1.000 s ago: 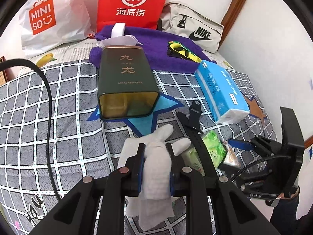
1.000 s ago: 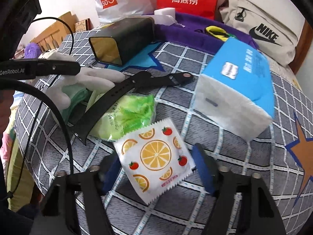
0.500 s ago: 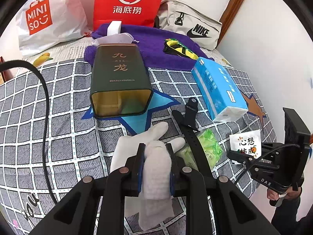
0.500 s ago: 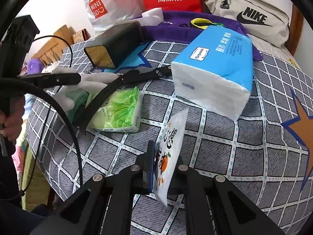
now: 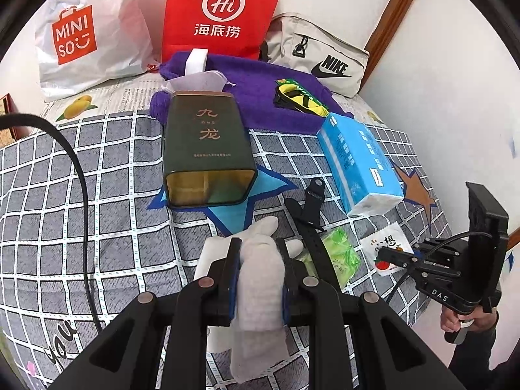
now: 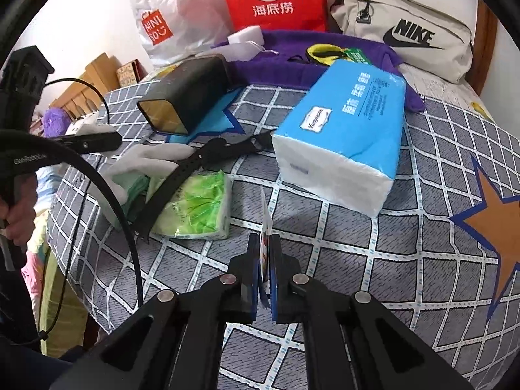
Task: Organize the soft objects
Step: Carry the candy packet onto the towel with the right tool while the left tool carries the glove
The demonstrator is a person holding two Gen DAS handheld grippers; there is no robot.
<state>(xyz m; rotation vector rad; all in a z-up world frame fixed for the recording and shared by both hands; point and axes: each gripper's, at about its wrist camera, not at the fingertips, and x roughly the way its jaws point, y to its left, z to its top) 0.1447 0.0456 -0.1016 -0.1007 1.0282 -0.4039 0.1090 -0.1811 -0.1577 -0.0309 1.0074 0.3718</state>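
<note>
Left side of the scene: my left gripper (image 5: 258, 279) is clamped on a white knitted cotton glove (image 5: 260, 269), whose fingers (image 5: 265, 226) rest on the grey checked bedspread (image 5: 97, 195) just in front of the open mouth of a dark green rectangular tin (image 5: 204, 149) lying on its side. To load the glove well, I judge it best to carry it level with that mouth, push it deep inside, and only then part the jaws, so that the limp cuff does not drag back out.

Centre: a black buckled strap (image 6: 195, 169) lies across a green plastic-wrapped tissue packet (image 6: 198, 211); both lie between the two grippers, and I would pass above them rather than through them.

Right side: my right gripper (image 6: 266, 266) is closed on a thin white sachet printed with orange slices (image 5: 386, 250), pinched edge-on and lifted clear of the bedspread, near the blue-and-white soft pack of paper tissues (image 6: 344, 136). The grip sits low on a slippery foil edge; I judge that slow, smooth travel is needed, as a quick swing could let the sachet slip or twist. One item should enter the tin at a time, to keep the grippers apart at its mouth.
</note>
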